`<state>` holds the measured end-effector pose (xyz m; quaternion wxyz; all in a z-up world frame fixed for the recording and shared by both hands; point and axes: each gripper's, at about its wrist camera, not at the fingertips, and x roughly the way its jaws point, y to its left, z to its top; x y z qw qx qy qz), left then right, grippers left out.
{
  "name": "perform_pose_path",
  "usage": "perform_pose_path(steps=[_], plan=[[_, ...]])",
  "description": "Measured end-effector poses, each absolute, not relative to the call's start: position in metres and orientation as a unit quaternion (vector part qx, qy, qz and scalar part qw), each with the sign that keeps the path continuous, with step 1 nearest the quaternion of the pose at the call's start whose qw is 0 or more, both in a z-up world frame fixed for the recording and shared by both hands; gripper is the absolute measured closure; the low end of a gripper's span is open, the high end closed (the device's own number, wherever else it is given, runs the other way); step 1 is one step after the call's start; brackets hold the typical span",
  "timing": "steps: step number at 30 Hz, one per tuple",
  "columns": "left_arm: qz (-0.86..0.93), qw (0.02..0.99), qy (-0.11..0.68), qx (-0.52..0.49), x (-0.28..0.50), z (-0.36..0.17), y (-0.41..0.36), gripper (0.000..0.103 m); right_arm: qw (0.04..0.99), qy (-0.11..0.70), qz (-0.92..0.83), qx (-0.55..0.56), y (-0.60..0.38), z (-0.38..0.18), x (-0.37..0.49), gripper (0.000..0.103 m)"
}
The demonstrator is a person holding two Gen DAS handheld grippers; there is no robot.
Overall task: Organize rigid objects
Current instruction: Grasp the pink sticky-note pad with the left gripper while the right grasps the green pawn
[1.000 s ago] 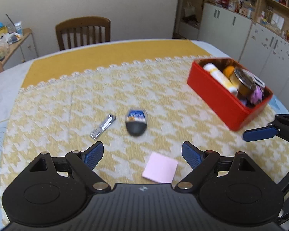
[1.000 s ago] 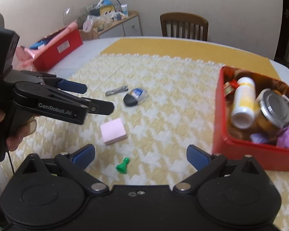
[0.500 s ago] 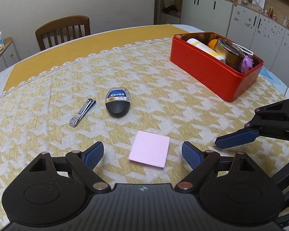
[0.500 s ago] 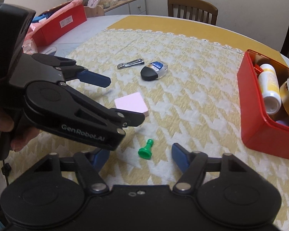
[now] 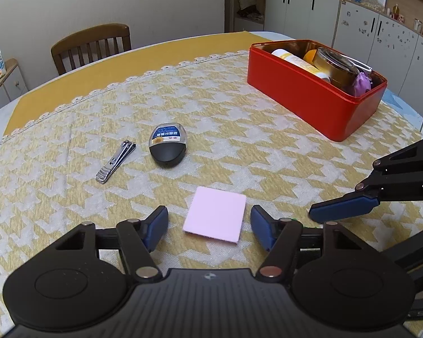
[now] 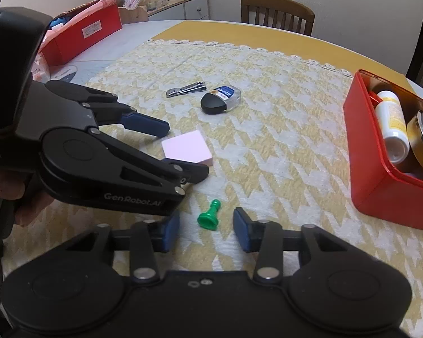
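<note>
A pink sticky-note pad (image 5: 215,218) lies on the yellow cloth between the open fingers of my left gripper (image 5: 209,226); it also shows in the right wrist view (image 6: 187,148). A green chess pawn (image 6: 208,215) lies on its side between the open fingers of my right gripper (image 6: 206,228). Neither gripper touches its object. A nail clipper (image 5: 115,161) and a black and clear oval case (image 5: 168,144) lie farther out. A red box (image 5: 310,93) holds a white bottle, a jar and other items.
The right gripper (image 5: 344,207) reaches in from the right edge of the left wrist view. A wooden chair (image 5: 91,45) stands behind the table. Another red box (image 6: 81,36) sits at the far left. Cabinets (image 5: 352,17) line the right wall.
Both grippers have moved down and forward. The pink pad now lies between my left fingers and the green pawn between my right fingers, which have narrowed somewhat.
</note>
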<state>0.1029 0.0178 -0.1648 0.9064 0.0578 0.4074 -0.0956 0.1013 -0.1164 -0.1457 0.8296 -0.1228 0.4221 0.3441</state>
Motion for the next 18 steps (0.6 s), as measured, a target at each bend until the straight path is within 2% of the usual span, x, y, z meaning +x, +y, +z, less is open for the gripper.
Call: perform_pose_path(steps=[10, 13, 18], plan=[[-0.096, 0.905, 0.411, 0.06, 0.102, -0.162, 0.009, 0.059, 0.831, 0.418, 0.346, -0.126, -0.124, -0.146, 0.101, 0.082], [-0.09, 0.905, 0.412, 0.053, 0.103, -0.162, 0.008, 0.063, 0.831, 0.418, 0.346, -0.123, -0.127, -0.146, 0.102, 0.088], [-0.081, 0.905, 0.413, 0.056, 0.102, -0.16, 0.005, 0.063, 0.831, 0.416, 0.35, -0.115, -0.134, -0.144, 0.101, 0.088]])
